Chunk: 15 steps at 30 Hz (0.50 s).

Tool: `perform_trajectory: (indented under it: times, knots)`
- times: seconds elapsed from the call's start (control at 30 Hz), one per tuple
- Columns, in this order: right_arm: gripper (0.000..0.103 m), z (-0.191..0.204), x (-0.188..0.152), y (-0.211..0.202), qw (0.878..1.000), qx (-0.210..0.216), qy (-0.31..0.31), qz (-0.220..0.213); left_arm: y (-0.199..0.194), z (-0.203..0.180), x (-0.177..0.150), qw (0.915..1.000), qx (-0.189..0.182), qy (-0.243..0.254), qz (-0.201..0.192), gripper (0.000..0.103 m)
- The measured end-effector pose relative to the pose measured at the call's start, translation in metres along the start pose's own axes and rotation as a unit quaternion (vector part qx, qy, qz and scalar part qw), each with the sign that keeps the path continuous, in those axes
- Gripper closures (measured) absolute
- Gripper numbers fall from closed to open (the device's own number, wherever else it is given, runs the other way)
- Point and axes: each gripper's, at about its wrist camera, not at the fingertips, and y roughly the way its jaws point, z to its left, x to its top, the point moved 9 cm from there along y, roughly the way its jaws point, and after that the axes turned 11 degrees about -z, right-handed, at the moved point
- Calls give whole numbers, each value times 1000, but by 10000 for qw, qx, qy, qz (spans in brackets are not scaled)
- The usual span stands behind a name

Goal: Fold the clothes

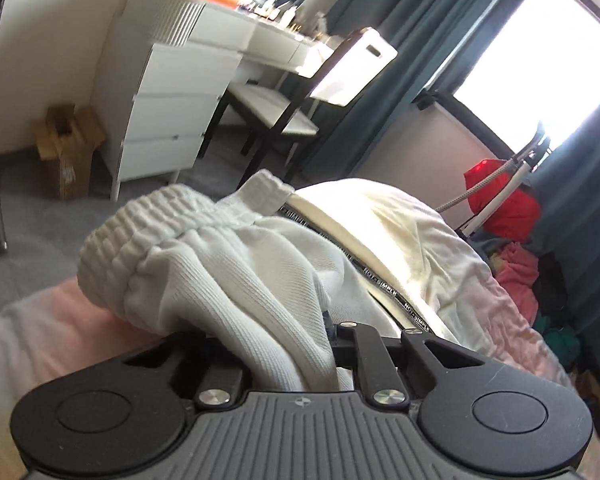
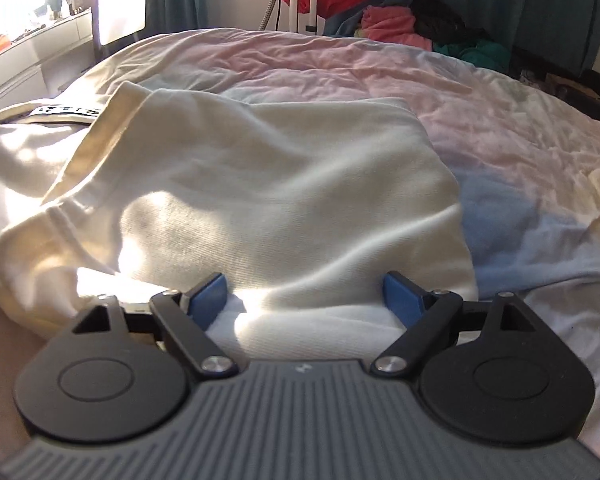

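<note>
Sunlight from a window (image 1: 540, 52) floods a bedroom with teal curtains (image 1: 380, 20), a white dresser (image 1: 168, 100) and a chair (image 1: 300, 92). From the left wrist view, the left gripper (image 1: 296, 356) is closed tight on a bunch of the white garment (image 1: 236, 272), its ribbed cuff (image 1: 140, 220) lifted and flopping over above the bed (image 1: 40, 340); a black lettered band (image 1: 380, 276) runs along the cloth beyond, and a heap of red and pink laundry (image 1: 512, 276) sits at the far side. From the right wrist view, the right gripper (image 2: 306, 304) is spread wide, its blue pads (image 2: 208, 304) standing either side of the near edge of the garment (image 2: 268, 184), which lies across the rumpled pastel bed (image 2: 480, 120); nothing is pinched between them, though the cloth looks to lie just under the fingers. The fold seems only begun: one end is raised by the left while the body lies loosely spread with soft ridges. To do it well, I would close the right gripper on the hem low and square, taking one clean layer edge rather than a bunched handful, then carry both ends over together at the same height so the crease falls straight. Pulling the cloth gently taut first should smooth the wrinkles; a one-sided lift would likely skew the fold.
</note>
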Motion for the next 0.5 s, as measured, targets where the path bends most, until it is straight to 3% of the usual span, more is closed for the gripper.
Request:
perform_trajectory:
  times: [0.1,0.17,0.27,0.43,0.5]
  knots:
    - [15,-5,6,-2,9996,48,253,86,-19,-37,4,9947,-6,862,-562,92]
    - [16,-12,9,-6,9986,98,515,69,-39,-72,3,9849,-22,1430,-978,92]
    - [16,-32,14,-14,9950,61,994,16,-64,-124,1,9706,-161,1836,-1547,93]
    - [16,-87,24,-29,9789,-198,2023,-216,-103,-249,-31,9315,-694,2675,-2366,95]
    - [16,-113,28,-34,9705,-379,2355,-353,-121,-307,-63,9099,-1045,3028,-2634,95]
